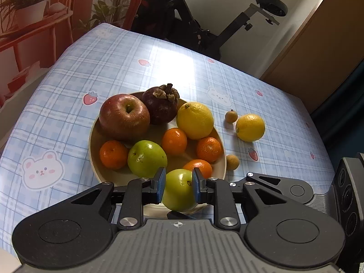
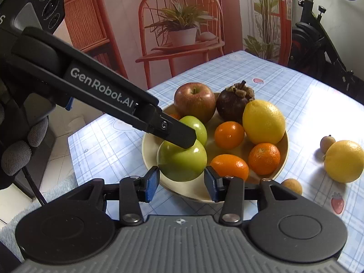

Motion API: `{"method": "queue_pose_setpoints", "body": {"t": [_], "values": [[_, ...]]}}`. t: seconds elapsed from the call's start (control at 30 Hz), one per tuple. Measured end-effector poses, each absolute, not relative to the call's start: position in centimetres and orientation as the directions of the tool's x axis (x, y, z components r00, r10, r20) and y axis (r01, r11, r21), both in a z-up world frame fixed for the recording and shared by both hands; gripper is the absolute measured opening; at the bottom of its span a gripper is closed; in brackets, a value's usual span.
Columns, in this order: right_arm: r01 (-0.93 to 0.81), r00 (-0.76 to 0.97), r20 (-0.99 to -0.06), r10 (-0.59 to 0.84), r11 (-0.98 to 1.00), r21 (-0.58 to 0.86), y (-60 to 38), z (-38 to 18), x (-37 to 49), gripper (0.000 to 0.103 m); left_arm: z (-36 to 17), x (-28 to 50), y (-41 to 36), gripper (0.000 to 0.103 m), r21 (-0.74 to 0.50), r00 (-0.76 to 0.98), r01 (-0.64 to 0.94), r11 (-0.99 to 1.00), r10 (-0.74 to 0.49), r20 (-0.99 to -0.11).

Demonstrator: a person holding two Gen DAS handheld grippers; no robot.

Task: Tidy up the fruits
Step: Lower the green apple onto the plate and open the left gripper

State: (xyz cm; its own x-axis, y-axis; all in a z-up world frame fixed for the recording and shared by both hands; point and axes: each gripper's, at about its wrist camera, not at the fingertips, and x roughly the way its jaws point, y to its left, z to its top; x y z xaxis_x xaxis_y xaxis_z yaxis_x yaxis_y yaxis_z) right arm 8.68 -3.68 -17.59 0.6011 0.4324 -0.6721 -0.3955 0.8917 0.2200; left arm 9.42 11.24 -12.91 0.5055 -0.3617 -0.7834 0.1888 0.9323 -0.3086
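Note:
A beige plate (image 1: 95,159) (image 2: 282,150) holds a red apple (image 1: 124,117) (image 2: 194,102), a mangosteen (image 1: 161,104) (image 2: 234,102), a lemon (image 1: 195,120) (image 2: 264,121), several mandarins and a green apple (image 1: 146,158) (image 2: 198,126). My left gripper (image 1: 178,184) is shut on a second green apple (image 1: 178,191) (image 2: 182,161) at the plate's near rim; its finger (image 2: 179,134) rests on this apple in the right wrist view. My right gripper (image 2: 180,183) is open, just short of the same apple.
On the blue checked tablecloth (image 1: 68,79) right of the plate lie a second lemon (image 1: 250,127) (image 2: 344,161) and two small brown longans (image 1: 231,116) (image 1: 232,162). An exercise bike (image 1: 204,22) stands beyond the table's far edge.

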Motion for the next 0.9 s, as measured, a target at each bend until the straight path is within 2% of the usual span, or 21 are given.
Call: {"method": "queue_pose_setpoints", "body": {"t": [0.43, 0.9], "values": [[-0.363, 0.586, -0.663, 0.466, 0.882, 0.3, -4.3, -18.3, 9.4, 0.047, -14.1, 10.1, 12.4, 0.026, -0.353, 0.499, 0.154, 0.923, -0.381, -0.778], [-0.348, 0.626, -0.63, 0.459, 0.888, 0.302, -5.6, -17.9, 8.0, 0.048, -13.9, 9.6, 12.6, 0.026, -0.305, 0.523, 0.117, 0.945, -0.32, -0.79]]}}
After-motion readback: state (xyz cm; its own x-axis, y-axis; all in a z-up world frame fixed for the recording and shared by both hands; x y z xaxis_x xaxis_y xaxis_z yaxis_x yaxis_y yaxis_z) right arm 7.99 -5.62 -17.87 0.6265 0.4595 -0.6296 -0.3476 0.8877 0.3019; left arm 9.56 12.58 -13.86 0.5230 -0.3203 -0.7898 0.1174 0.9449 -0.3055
